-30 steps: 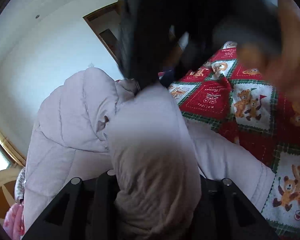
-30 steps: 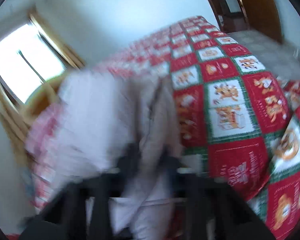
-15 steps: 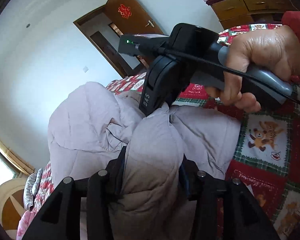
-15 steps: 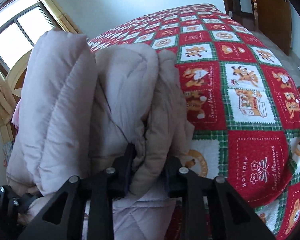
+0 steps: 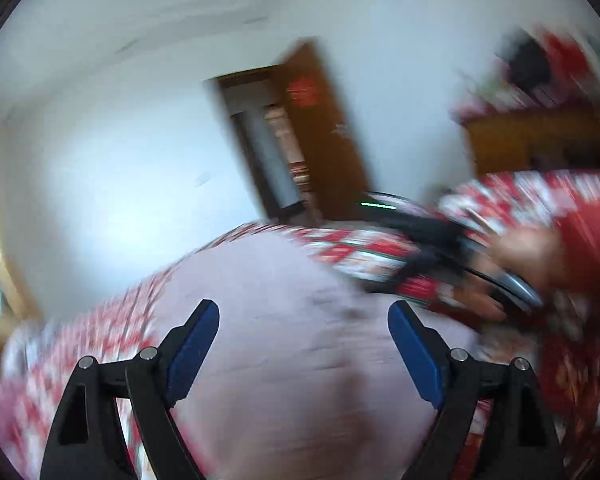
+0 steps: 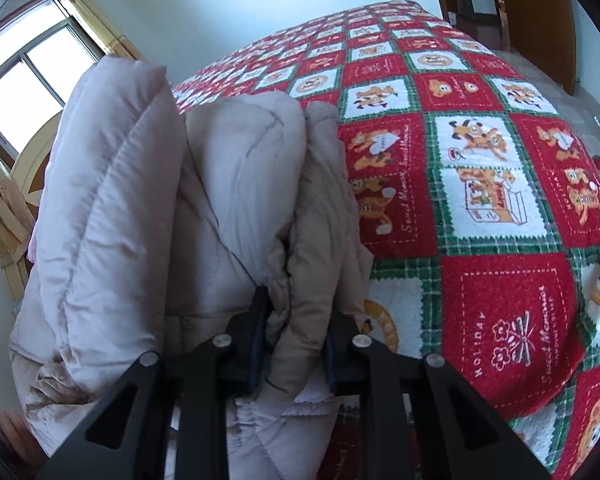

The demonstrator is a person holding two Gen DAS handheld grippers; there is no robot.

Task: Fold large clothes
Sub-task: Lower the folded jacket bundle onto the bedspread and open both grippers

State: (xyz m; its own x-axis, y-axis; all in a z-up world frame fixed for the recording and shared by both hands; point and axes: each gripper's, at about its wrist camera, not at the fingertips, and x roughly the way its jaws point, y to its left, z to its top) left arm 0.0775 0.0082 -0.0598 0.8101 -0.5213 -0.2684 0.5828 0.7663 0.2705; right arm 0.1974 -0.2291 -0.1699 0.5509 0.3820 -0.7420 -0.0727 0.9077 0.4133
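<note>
Two grips differ right now: my right fingers (image 6: pixel 296 320) are pinched narrow on a thick fold of the pale quilted jacket (image 6: pixel 236 184), while my left fingers (image 5: pixel 303 322) stand wide with nothing between them, the jacket's rounded bulk (image 5: pixel 284 320) lying just beyond and below them. The jacket sits bunched in several puffy layers on the bed's red and green bear-print quilt (image 6: pixel 500 288), filling the right wrist view from 7 to 12 o'clock, with bare quilt spreading from 1 to 5 o'clock. I judge the step in hand to be mid-fold: one side is gathered and held, the other let go. The next move, I think, calls for my left fingers to find a fresh edge or the loose layer and close on it, so both sides can be laid over evenly; the padding is springy and may puff back open if only one side is held. My left wrist view is heavily blurred, tipped up toward the open door (image 5: pixel 320 128) at 12 o'clock. My right hand (image 5: pixel 528 256), in a red sleeve, shows at 3 o'clock there, wrapped around its gripper handle.
</note>
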